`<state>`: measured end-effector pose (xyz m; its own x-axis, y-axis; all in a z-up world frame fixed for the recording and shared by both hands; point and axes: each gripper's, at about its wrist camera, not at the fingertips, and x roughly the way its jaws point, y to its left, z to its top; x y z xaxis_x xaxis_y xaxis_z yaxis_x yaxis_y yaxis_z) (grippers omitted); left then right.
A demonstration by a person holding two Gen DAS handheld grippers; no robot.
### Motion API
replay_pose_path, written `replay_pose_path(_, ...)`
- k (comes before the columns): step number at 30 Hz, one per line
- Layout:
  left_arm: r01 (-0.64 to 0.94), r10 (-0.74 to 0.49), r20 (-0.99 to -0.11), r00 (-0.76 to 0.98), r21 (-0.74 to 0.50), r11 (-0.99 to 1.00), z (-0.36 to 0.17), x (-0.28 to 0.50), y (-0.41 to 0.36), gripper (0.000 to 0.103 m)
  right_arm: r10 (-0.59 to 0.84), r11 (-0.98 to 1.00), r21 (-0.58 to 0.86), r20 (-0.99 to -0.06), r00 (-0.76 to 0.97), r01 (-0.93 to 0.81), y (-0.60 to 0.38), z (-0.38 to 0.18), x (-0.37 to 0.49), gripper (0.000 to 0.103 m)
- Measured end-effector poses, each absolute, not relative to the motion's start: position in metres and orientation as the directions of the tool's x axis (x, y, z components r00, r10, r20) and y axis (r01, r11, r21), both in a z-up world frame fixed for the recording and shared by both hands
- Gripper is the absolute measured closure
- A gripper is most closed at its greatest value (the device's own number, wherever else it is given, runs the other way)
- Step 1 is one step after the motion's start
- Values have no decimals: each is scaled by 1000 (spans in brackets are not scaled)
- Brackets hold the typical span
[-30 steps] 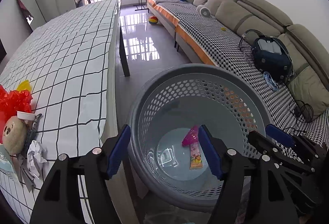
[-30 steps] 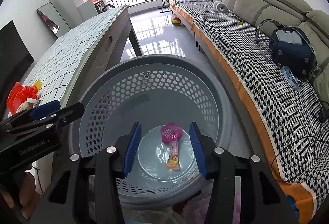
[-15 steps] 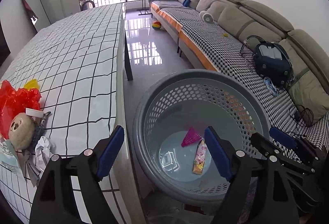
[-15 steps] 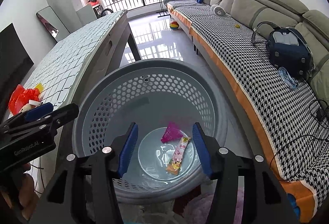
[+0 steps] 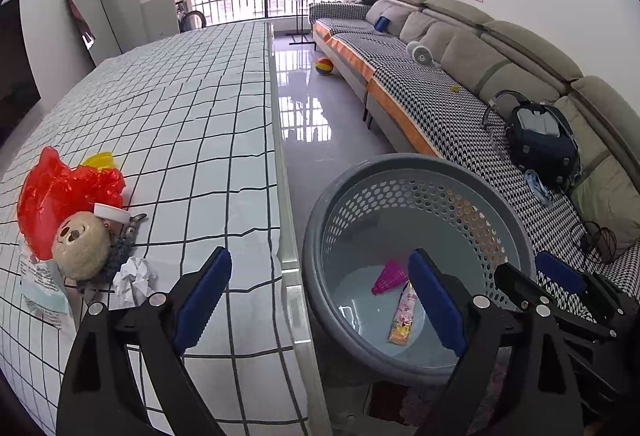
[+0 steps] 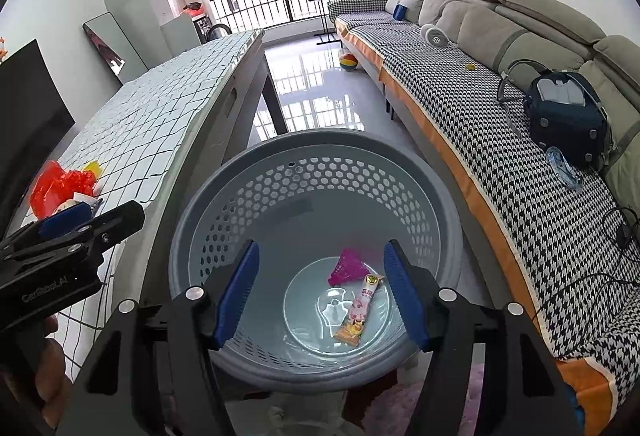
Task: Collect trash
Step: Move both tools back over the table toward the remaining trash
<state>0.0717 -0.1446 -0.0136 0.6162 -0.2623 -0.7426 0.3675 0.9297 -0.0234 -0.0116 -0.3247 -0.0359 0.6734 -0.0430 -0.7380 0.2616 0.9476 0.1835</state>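
Observation:
A grey perforated basket (image 5: 516, 232) (image 6: 448, 191) stands on the floor beside the table. In it lie a pink shuttlecock (image 5: 388, 272) (image 6: 346, 268) and a snack wrapper (image 5: 402, 320) (image 6: 356, 312). My left gripper (image 5: 320, 300) is open and empty, above the table edge and the basket rim. My right gripper (image 6: 320, 292) is open and empty above the basket. On the table's left lie a red plastic bag (image 5: 60, 191), a crumpled white paper ball (image 5: 132, 276), a yellow scrap (image 5: 98, 159) and a pale wrapper (image 5: 40, 288).
A round doll head (image 5: 80, 244) lies beside the trash on the checked tablecloth (image 5: 180, 123). A long sofa (image 5: 460, 83) with a dark backpack (image 5: 540, 139) runs along the right. A colourful ball (image 5: 324, 66) sits on the glossy floor.
My left gripper has swung left and up from over the basket to the table edge, bringing the trash pile into fuller view. My right gripper has risen slightly above the basket.

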Motion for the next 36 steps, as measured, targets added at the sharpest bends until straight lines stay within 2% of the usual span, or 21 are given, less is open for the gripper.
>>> replay_pose_path(14,273,-207,-704,679,-20,962,11,59,-88,9,20,969,196,-674,739,153,-273,-4,-3,36)
replay_pose_path(23,171,-119,-697,708,5,985,15,54,-37,9,97,980,193,-649,754,41,-222,4,15,35)
replay_pose_path(36,5,23,-702,712,38,999,0,47,41,9,192,981,158,-677,711,-115,-141,-12,47,34)
